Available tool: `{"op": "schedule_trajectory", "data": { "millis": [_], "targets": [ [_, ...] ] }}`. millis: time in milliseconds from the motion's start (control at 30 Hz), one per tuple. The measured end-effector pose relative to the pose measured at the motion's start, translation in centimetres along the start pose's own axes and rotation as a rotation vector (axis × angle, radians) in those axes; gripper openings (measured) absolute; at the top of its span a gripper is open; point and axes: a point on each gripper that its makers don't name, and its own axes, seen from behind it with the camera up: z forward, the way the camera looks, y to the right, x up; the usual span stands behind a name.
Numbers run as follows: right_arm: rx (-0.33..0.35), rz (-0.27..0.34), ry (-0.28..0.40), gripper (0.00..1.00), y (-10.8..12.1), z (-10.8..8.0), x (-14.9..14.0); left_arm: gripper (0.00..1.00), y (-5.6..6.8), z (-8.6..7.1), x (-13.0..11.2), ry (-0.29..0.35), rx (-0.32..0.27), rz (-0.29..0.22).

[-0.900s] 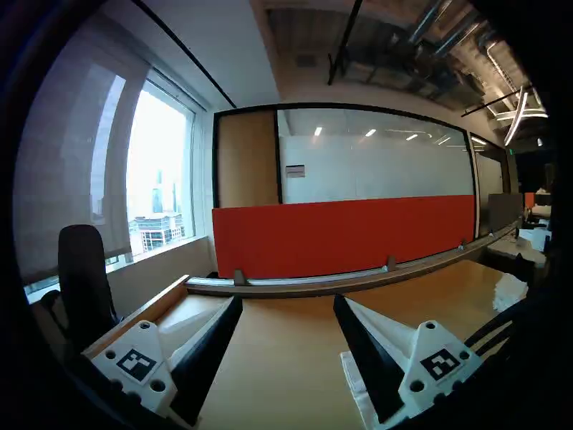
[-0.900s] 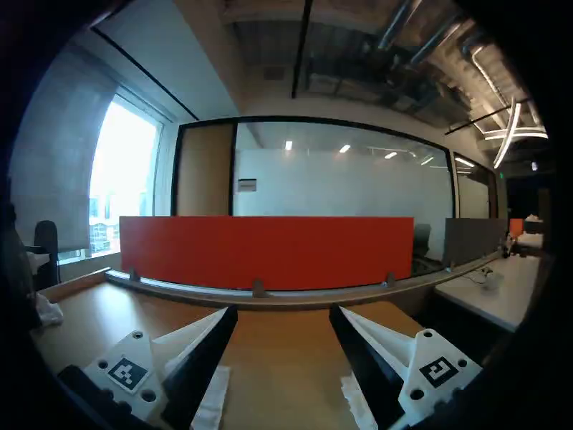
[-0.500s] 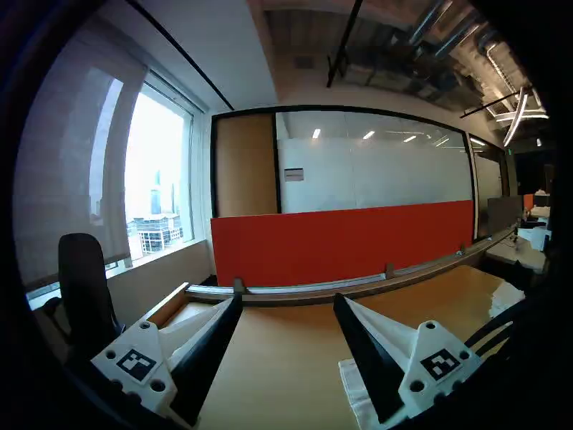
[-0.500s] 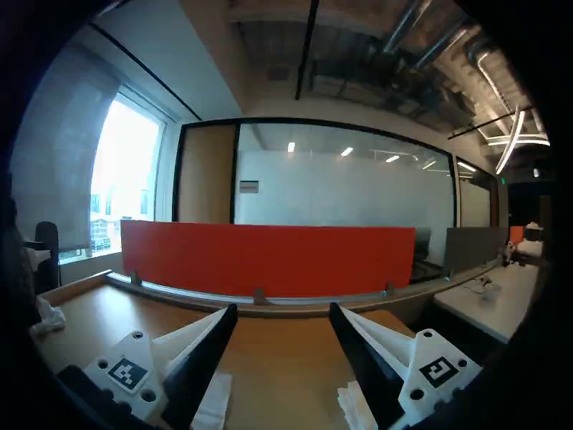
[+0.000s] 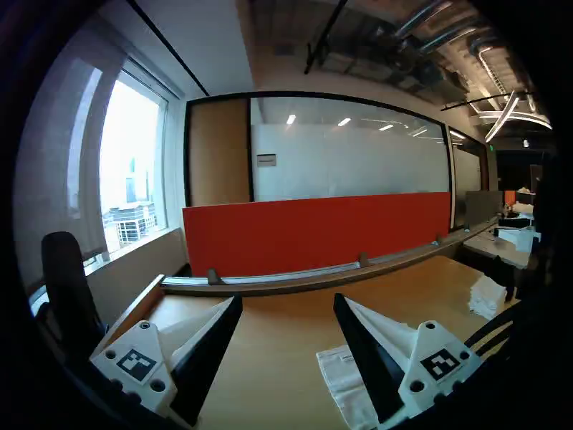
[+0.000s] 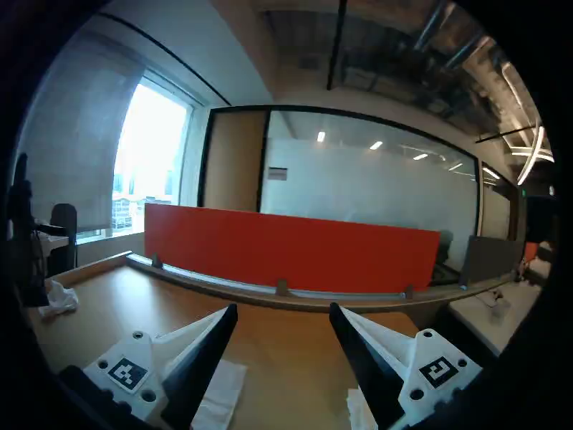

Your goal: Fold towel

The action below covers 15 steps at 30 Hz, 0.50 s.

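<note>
The left gripper and the right gripper are both hanging with their fingers spread wide and nothing between them, just as they were a moment ago. What is changing is the aim. In the left gripper view the orange divider is sliding toward the window side compared with half a second back, and more of the towel is coming into sight. Before, it was a thin white sliver at the bottom edge. Now a flat corner is lying on the wooden desk under the inner side of that gripper's right-hand finger.

In the right gripper view the room is tilting and drifting the other way. The white cloth under the left-hand finger is showing a broader patch than before, and a second white scrap is peeking out by the other finger; I cannot tell whether the two are one piece. A separate crumpled cloth is sitting well apart on the desk's far left.

My reading is that both hands are still lining up over the towel and not yet gripping it. No edge is lifted and the cloth is lying flat, so the folding itself looks unstarted — the next step probably calls for lowering each open pair of fingers onto a corner.
</note>
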Motion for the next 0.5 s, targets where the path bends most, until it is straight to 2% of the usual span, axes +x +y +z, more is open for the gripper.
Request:
{"op": "schedule_trajectory", "data": {
  "millis": [367, 500],
  "targets": [
    [0.225, -0.103, -0.141, 0.99, -3.8, -0.4, -2.0, 0.94, 3.9, 0.3, -2.5, -0.130, -0.202, 0.033],
    [0.276, -0.132, -0.193, 1.00, -4.5, -0.5, -3.0, 0.94, 4.7, 0.3, -3.3, -0.160, -0.251, 0.069]
  ]
}}
